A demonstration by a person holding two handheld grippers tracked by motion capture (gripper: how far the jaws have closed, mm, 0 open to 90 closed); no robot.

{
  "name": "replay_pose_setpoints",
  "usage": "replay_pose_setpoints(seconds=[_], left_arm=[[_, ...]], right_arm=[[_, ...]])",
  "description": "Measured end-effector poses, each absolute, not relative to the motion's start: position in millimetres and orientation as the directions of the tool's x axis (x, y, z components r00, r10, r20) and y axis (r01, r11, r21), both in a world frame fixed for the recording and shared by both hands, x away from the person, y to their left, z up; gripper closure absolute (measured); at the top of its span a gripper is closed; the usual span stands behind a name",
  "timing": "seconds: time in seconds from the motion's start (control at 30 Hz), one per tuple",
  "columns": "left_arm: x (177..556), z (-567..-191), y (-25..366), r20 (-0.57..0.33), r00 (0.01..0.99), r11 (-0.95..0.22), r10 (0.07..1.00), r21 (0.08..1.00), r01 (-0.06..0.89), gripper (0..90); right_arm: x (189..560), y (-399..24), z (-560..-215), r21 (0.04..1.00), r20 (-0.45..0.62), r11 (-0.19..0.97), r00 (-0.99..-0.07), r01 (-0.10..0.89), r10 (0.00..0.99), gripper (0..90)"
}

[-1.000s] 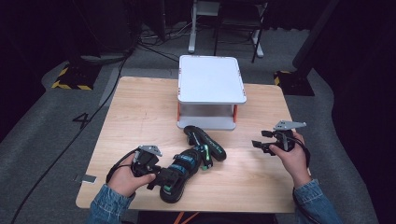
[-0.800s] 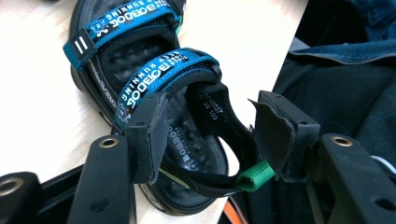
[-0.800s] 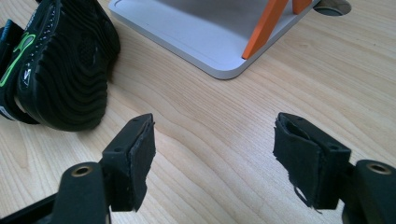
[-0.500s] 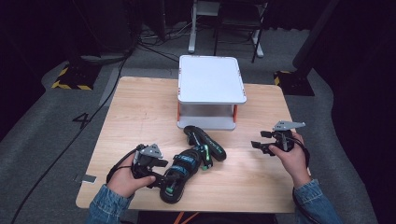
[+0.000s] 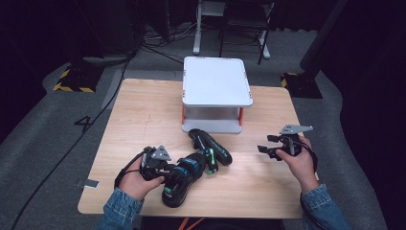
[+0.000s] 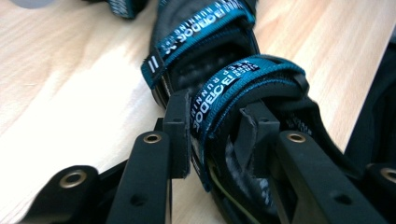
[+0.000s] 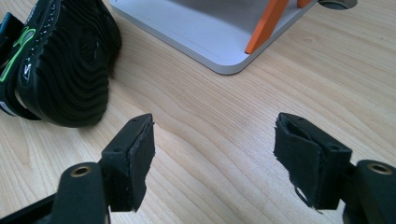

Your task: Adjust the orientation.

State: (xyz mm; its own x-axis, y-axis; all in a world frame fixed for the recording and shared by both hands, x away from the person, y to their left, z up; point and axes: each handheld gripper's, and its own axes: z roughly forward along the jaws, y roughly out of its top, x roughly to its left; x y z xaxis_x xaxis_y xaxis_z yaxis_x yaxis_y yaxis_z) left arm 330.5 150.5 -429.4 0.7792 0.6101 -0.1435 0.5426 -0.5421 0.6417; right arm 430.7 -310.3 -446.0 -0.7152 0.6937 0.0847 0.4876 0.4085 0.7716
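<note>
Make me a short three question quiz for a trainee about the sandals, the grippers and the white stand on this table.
1. True or false: the right gripper holds a sandal.
2. What does the left gripper clamp? A) the near sandal's strap B) the white stand C) a cable
3. Fill in: the far sandal lies in front of the ____ .

Key: 1 false, its jaws stand open over bare table. 2 A. 3 white stand.

Wooden table (image 5: pixel 143 115) carries 2 black sandals (image 5: pixel 184 175) and white stand (image 5: pixel 216 81).
</note>
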Motion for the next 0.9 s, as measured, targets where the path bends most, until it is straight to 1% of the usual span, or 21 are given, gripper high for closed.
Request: replay_pose_setpoints(seconds=[0.07, 0.13, 0.17, 0.2, 0.3, 0.33, 0.47, 0.6, 0.63, 0.67, 0.7, 0.73, 0.77, 0.8, 0.83, 0.9], left_arm=[[331, -428, 152, -0.137, 0.772, -0.531, 0.620, 0.652, 0.542, 70.8], [332, -423, 159, -0.141, 0.736, -0.470, 0.662, 0.688, 0.554, 72.3], [332, -423, 159, -0.141, 0.736, -0.470, 0.662, 0.688, 0.554, 73.8], [333, -421, 165, -0.155, 0.704, -0.436, 0.693, 0.687, 0.581, 74.7], [333, -419, 175, -0.144, 0.644, -0.380, 0.752, 0.703, 0.601, 75.6], [333, -419, 175, -0.144, 0.644, -0.380, 0.752, 0.703, 0.601, 76.0], [336, -422, 188, -0.132, 0.529, -0.274, 0.839, 0.736, 0.619, 76.3], [339, -430, 184, -0.110, 0.490, -0.269, 0.865, 0.722, 0.637, 75.0], [342, -440, 177, -0.093, 0.478, -0.289, 0.874, 0.690, 0.664, 73.5], [342, -443, 173, -0.094, 0.491, -0.307, 0.866, 0.674, 0.672, 72.6], [342, -444, 170, -0.099, 0.493, -0.305, 0.865, 0.676, 0.671, 68.9], [341, -443, 168, -0.084, 0.495, -0.319, 0.865, 0.670, 0.671, 66.2], [341, -443, 168, -0.084, 0.495, -0.319, 0.865, 0.670, 0.671, 61.8], [341, -439, 167, -0.114, 0.520, -0.326, 0.847, 0.661, 0.676, 56.4], [341, -439, 167, -0.118, 0.533, -0.330, 0.838, 0.668, 0.666, 52.0], [340, -438, 168, -0.134, 0.545, -0.333, 0.828, 0.664, 0.670, 40.7]], right_arm=[[431, -310, -446, 0.771, 0.085, 0.409, -0.716, 0.487, 0.693, 29.4], [431, -310, -446, 0.771, 0.084, 0.411, -0.716, 0.487, 0.693, 29.4], [431, -310, -446, 0.771, 0.085, 0.409, -0.716, 0.487, 0.693, 29.4], [431, -310, -446, 0.771, 0.085, 0.409, -0.715, 0.488, 0.694, 29.4], [431, -310, -446, 0.772, 0.085, 0.408, -0.715, 0.488, 0.693, 29.4], [431, -310, -446, 0.772, 0.085, 0.408, -0.715, 0.488, 0.693, 29.4], [431, -309, -447, 0.770, 0.084, 0.412, -0.717, 0.487, 0.692, 29.4], [431, -307, -448, 0.768, 0.085, 0.415, -0.720, 0.488, 0.689, 29.4], [431, -306, -448, 0.767, 0.080, 0.421, -0.723, 0.485, 0.686, 29.4], [431, -305, -448, 0.766, 0.081, 0.420, -0.723, 0.486, 0.686, 29.4], [430, -305, -448, 0.767, 0.081, 0.420, -0.723, 0.485, 0.686, 29.4], [430, -305, -448, 0.766, 0.079, 0.423, -0.724, 0.484, 0.685, 29.4], [430, -305, -447, 0.768, 0.081, 0.420, -0.723, 0.484, 0.686, 29.4], [430, -306, -447, 0.768, 0.081, 0.419, -0.722, 0.484, 0.687, 29.4], [430, -306, -447, 0.768, 0.080, 0.419, -0.722, 0.484, 0.687, 29.4], [430, -306, -447, 0.768, 0.080, 0.420, -0.723, 0.483, 0.686, 29.4]])
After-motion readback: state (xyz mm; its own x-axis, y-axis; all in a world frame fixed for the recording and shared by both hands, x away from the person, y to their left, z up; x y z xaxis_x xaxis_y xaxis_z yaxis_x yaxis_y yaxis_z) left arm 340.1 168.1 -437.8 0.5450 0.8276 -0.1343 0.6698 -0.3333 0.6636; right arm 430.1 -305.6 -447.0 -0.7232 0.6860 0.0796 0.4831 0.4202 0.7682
